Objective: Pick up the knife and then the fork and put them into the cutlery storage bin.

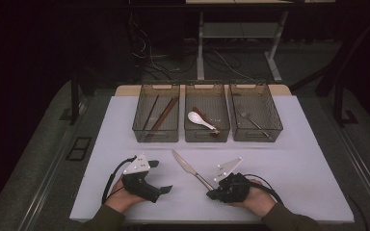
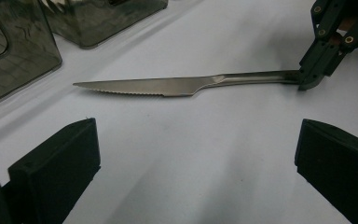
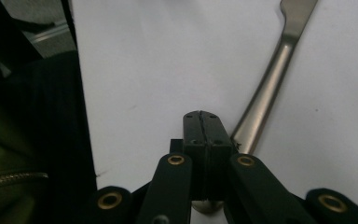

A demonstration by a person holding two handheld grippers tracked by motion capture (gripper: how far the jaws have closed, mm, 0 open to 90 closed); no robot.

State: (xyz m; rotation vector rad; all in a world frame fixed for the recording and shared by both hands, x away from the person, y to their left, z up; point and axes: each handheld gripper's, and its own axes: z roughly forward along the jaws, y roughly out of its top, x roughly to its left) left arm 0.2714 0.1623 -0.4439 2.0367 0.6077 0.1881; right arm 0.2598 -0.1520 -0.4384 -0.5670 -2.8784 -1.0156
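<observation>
1 knife (image 1: 189,168), handle end under shut right tongs (image 1: 212,194) (touching unclear).

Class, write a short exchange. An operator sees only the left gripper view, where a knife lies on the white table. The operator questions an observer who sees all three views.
Operator: Has the right gripper clamped the handle of the knife?
Observer: No. The right gripper view shows its jaws shut pad to pad with nothing between them. The handle runs beside and beneath them.
Operator: What lies in the bins behind the knife? I see just their corners.
Observer: In the high view, the right bin holds what looks like a fork.
</observation>
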